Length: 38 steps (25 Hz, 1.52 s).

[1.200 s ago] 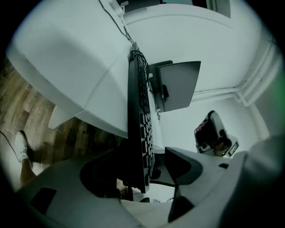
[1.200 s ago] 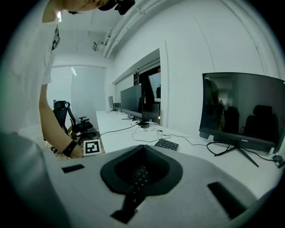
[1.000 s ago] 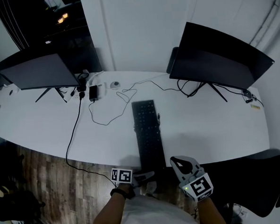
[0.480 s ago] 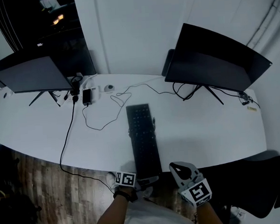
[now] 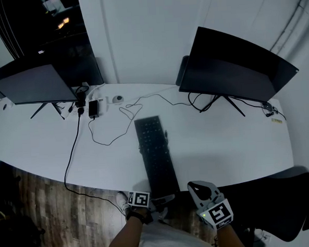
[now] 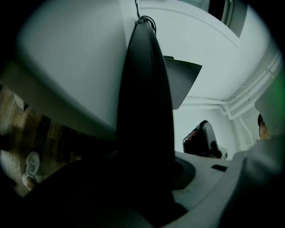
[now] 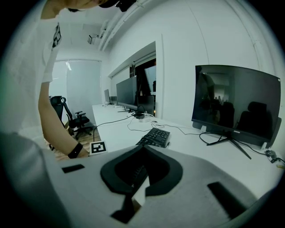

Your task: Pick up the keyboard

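White desk (image 5: 234,147) carries a black keyboard (image 5: 155,151), lengthwise, just L of the right gripper (image 5: 199,188), w/ near end over the desk edge. Far ahead of that gripper stands the right monitor (image 5: 234,66); far ahead-L, the left monitor (image 5: 34,83). Betw. them lie a power adapter (image 5: 93,109) and a black cable (image 5: 75,146).

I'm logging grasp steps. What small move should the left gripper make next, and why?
Probably finish closing the left gripper before lifting. Its jaws are closing with the near end of the keyboard, which overhangs the desk edge, between them, and the rest lies flat on the desk.
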Motion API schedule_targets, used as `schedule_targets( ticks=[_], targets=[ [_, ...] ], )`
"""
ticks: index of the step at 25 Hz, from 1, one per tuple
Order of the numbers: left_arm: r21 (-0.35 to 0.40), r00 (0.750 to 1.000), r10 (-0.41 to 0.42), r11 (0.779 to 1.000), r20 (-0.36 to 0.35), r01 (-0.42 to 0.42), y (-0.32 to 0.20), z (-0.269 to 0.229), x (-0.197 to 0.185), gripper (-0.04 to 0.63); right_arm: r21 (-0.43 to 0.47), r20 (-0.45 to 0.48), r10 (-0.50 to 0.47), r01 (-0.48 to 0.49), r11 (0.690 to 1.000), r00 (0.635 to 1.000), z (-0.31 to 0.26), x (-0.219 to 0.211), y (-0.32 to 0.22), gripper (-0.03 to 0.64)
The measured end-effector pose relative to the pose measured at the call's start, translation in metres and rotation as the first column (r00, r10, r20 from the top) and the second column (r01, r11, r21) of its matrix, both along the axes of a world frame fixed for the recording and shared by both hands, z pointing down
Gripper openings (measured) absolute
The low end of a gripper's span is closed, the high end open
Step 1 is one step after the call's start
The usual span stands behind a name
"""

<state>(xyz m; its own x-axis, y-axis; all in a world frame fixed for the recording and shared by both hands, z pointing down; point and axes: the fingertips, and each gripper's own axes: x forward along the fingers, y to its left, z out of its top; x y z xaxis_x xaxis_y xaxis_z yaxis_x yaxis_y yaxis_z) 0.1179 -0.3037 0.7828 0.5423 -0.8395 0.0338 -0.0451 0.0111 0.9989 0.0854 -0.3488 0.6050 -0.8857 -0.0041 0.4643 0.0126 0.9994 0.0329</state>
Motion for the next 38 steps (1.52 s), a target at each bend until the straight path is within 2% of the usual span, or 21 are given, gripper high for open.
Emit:
schedule_targets(
  ticks=[1,3,7,12,15,18,24,28,38],
  targets=[
    [-0.003,1.000,-0.004,1.000,0.003,0.004,0.000,-0.001,-0.001,0.142,-0.001,-0.002,-0.004,0.004,1.000,1.000,-0.001,0.000,0.001,0.003],
    [-0.012,1.000,-0.013,1.000,0.027,0.013,0.002,-0.001,-0.004,0.110,-0.006,-0.004,-0.009,0.009,1.000,1.000,-0.004,0.000,0.002,0.003],
    [0.005,0.999,-0.024,1.000,-0.022,0.024,0.005,-0.012,-0.004,0.095,-0.009,0.017,0.000,0.001,1.000,1.000,-0.005,0.002,0.002,0.003],
    [0.016,0.999,-0.029,0.999,-0.024,0.029,0.010,-0.026,-0.006,0.078,-0.015,0.030,0.012,-0.012,1.000,0.999,-0.009,0.003,0.000,0.003],
    [0.027,0.997,-0.037,0.999,-0.069,0.039,0.011,-0.044,-0.003,0.069,-0.017,0.038,0.017,-0.016,1.000,0.999,-0.012,0.003,-0.001,0.003],
    [0.023,1.000,-0.023,0.999,-0.013,0.024,0.015,-0.043,-0.002,0.067,-0.025,0.044,0.021,-0.019,1.000,0.999,-0.017,0.003,-0.002,0.003],
    [0.003,1.000,-0.003,1.000,0.025,0.003,0.027,-0.049,0.006,0.069,-0.030,0.066,0.028,-0.026,0.999,0.997,-0.023,0.005,-0.005,0.003],
    [0.007,0.997,0.013,1.000,0.080,-0.014,0.033,-0.059,0.004,0.069,-0.027,0.084,0.034,-0.032,0.999,0.996,-0.028,0.006,-0.009,0.003],
    [0.084,0.961,0.014,0.996,0.275,-0.039,0.032,-0.117,-0.018,0.069,-0.039,0.173,0.090,-0.085,0.996,0.981,-0.057,0.010,-0.028,0.003]
  ],
)
